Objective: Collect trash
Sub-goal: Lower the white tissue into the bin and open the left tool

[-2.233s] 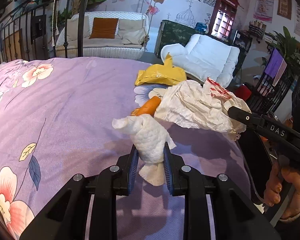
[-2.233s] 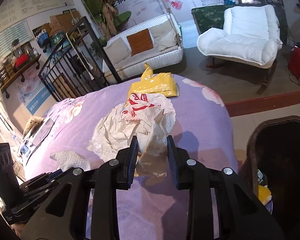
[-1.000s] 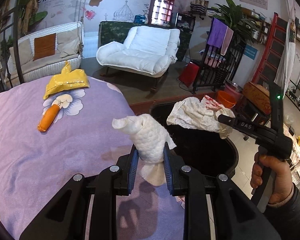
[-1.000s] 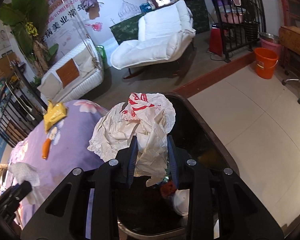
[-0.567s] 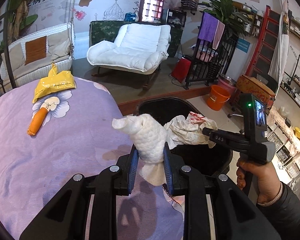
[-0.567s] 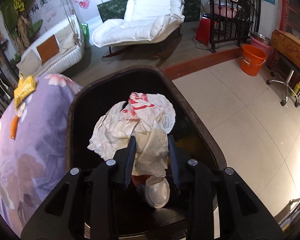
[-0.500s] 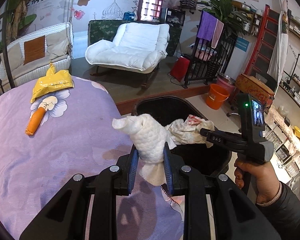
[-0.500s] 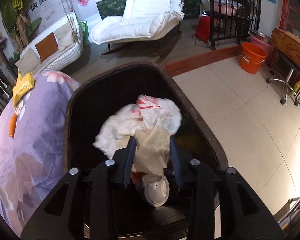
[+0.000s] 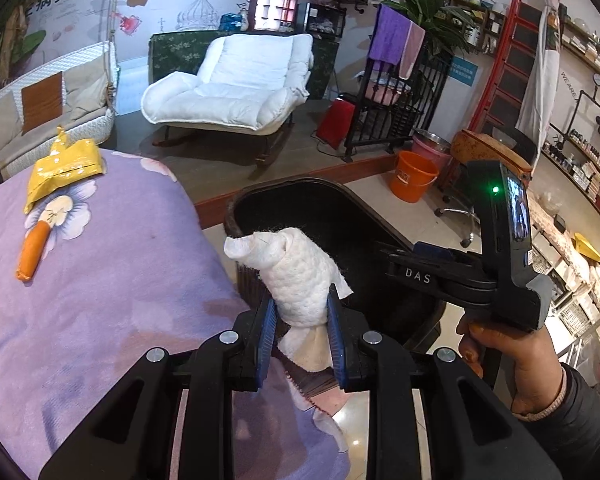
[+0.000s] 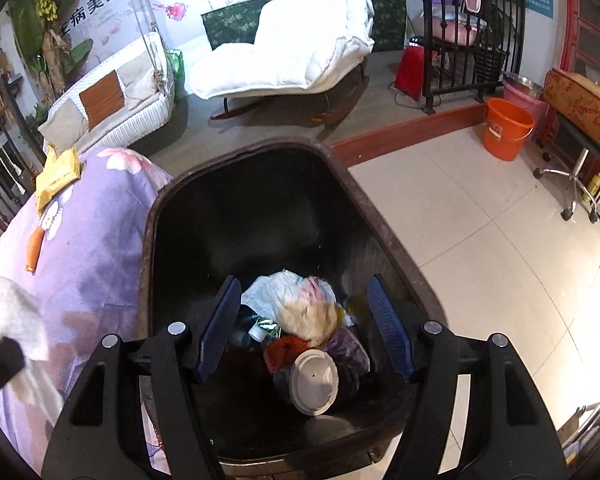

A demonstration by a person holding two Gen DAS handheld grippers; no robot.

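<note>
Left wrist view: the left gripper (image 9: 300, 332) is clenching a wad of white tissue (image 9: 296, 280) between its blue pads (image 9: 268, 330), holding it at the edge of the purple bedspread (image 9: 100, 288) and just short of the black bin (image 9: 324, 216) — likely so the wad can go in with one short reach. The right gripper (image 9: 384, 256) is reaching out over the bin's mouth, gripped from below by the person's hand (image 9: 512, 364); from this side its fingers are not showing, so their spread cannot be told here. A yellow bag (image 9: 64, 168) and an orange tube (image 9: 32, 250) are lying farther back on the bedspread, probably next for collection.

Right wrist view: looking straight down into the bin (image 10: 384, 232), the right gripper (image 10: 304, 328) is standing released, its jaws wide apart and empty — the detail the other camera is missing. Below them a crumpled white wrapper (image 10: 296, 304) is lying on the heap inside, beside a round white lid (image 10: 314, 380) and darker scraps; the left view is showing none of these contents. The tissue (image 10: 12, 316) is appearing only as a blur at the left edge, beside the bedspread (image 10: 92, 248).
</note>
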